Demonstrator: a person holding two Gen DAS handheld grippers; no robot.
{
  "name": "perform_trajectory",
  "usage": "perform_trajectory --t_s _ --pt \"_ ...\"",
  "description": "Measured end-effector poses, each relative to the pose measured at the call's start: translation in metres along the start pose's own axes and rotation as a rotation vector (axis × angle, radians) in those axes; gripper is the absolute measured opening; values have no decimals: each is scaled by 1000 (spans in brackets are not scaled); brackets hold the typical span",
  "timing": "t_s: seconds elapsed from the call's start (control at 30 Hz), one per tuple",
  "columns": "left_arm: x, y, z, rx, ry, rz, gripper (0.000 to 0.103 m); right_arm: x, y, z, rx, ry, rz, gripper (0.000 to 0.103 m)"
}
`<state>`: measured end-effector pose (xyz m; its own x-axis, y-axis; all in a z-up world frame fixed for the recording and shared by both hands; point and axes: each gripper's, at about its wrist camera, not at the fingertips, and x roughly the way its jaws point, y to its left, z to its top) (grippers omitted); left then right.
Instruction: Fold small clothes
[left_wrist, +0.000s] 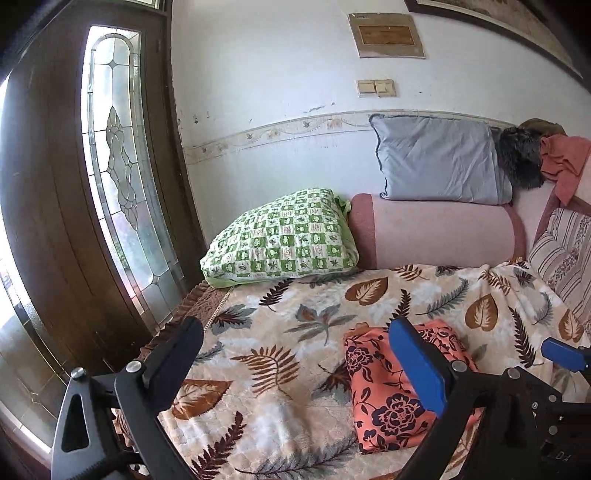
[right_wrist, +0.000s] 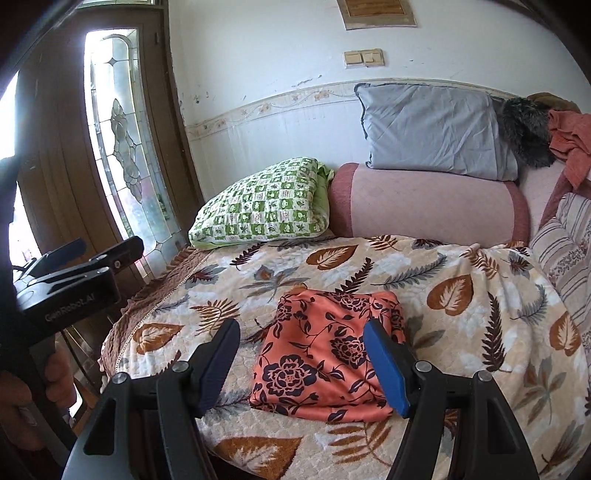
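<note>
A folded orange cloth with dark flowers (left_wrist: 384, 391) (right_wrist: 325, 354) lies flat on the leaf-patterned bedspread (left_wrist: 280, 332) (right_wrist: 461, 332). In the left wrist view my left gripper (left_wrist: 295, 328) hovers above the bed, wide open and empty, with the cloth down to its right and partly behind its blue finger. My right gripper (right_wrist: 302, 328) is open too. The cloth shows between and beyond its fingers, and neither pad presses on it. The left gripper (right_wrist: 107, 245) also appears at the left of the right wrist view, held by a hand (right_wrist: 55, 373).
A green checked pillow (left_wrist: 280, 236) and a pink bolster (left_wrist: 436, 232) lie at the bed's far end, with a grey pillow (left_wrist: 439, 162) on top. A striped cushion (left_wrist: 565, 254) is at the right. A wooden door with a glass pane (left_wrist: 118, 147) stands left of the bed.
</note>
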<state>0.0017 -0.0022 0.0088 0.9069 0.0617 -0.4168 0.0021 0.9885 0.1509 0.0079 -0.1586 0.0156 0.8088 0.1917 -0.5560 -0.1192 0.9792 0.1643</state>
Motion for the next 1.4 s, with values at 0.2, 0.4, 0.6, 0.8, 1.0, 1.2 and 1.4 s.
perform_trajectory --t_s 0.2,0.4,0.6,0.8,1.0,1.2,1.4 --pt "-3 1 0 -2 1 -18 100 -1 4 -1 -8 6 5 73" --pt "-5 2 0 -2 3 -19 100 -3 7 -1 -21 1 7 73" --pt "-6 7 0 -26 12 -32 100 -4 7 -1 -20 5 7 73" --pt "-6 9 0 -32 15 -42 100 -4 9 -1 -33 8 9 73" --pt "-10 11 0 -46 11 -38 100 -6 12 0 -43 6 11 73" --pt "-15 13 1 -51 0 -38 100 -8 15 1 -52 -2 14 73" --pt "-16 15 1 -66 -11 -70 100 -6 18 -1 -62 4 21 73"
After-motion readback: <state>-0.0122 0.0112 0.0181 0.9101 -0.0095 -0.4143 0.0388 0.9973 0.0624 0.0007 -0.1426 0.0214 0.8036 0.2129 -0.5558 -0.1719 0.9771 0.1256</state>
